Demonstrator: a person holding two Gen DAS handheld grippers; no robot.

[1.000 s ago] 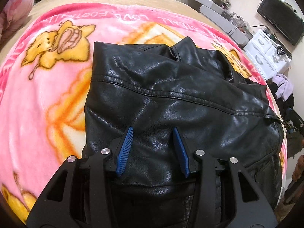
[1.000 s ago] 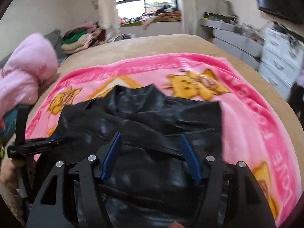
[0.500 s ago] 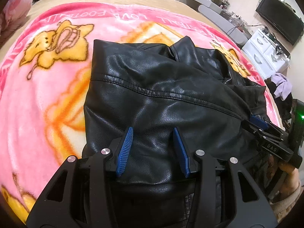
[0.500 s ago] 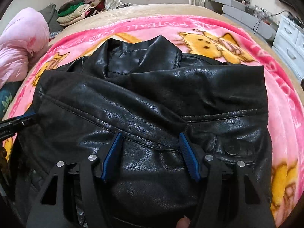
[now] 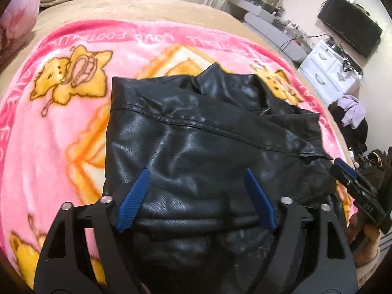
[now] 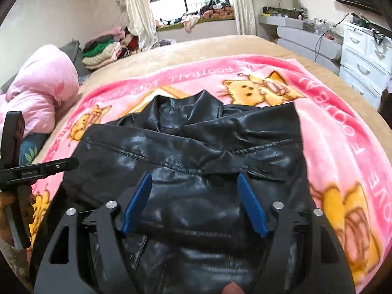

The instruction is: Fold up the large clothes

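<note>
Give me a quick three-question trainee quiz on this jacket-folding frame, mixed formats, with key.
1. True or false: the left gripper is clamped on the black leather jacket.
2. The jacket lies on: A) bare floor B) a pink cartoon blanket C) a white dresser.
3. Fill in: the right gripper has its jaws ____.

Key:
1. False. Its jaws have just been opening and the pads stand clear of the leather.
2. B
3. Open
</note>
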